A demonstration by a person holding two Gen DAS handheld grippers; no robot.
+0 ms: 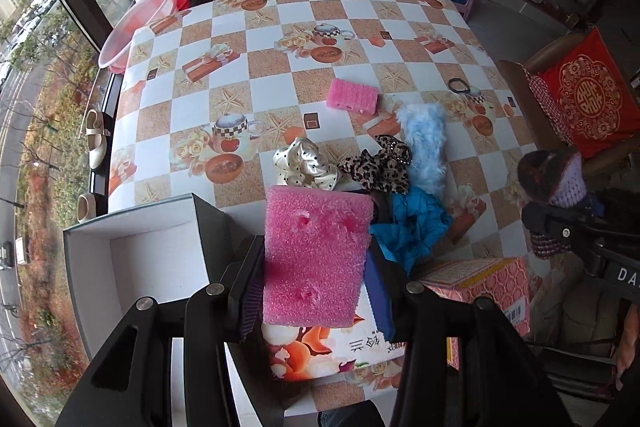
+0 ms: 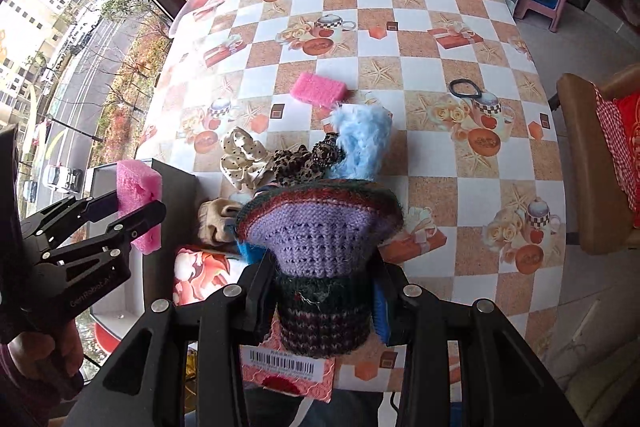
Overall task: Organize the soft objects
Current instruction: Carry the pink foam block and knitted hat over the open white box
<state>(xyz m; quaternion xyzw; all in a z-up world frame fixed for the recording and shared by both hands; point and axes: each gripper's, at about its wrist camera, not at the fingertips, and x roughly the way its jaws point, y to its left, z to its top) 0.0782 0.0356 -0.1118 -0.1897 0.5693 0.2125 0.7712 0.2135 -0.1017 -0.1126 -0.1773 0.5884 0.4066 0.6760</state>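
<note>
My left gripper point(image 1: 316, 267) is shut on a pink foam sponge point(image 1: 316, 239), held above the table's near edge; the right wrist view shows the same sponge point(image 2: 138, 195) in that gripper point(image 2: 132, 205). My right gripper point(image 2: 322, 295) is shut on a purple and dark knitted piece point(image 2: 320, 247), also lifted. On the table lie a second pink sponge point(image 1: 352, 97), a blue fluffy piece point(image 1: 424, 143), a leopard scrunchie point(image 1: 380, 163), a polka-dot scrunchie point(image 1: 306, 163), a blue cloth point(image 1: 416, 227) and a beige knit item point(image 2: 216, 223).
An open white box with dark walls point(image 1: 152, 259) sits at the near left. A floral box point(image 1: 320, 347) and a pink patterned box point(image 1: 488, 279) stand beside it. A black hair tie point(image 1: 460, 85) lies far right. A chair with a red cushion point(image 1: 588, 99) stands right of the checked table point(image 1: 304, 19).
</note>
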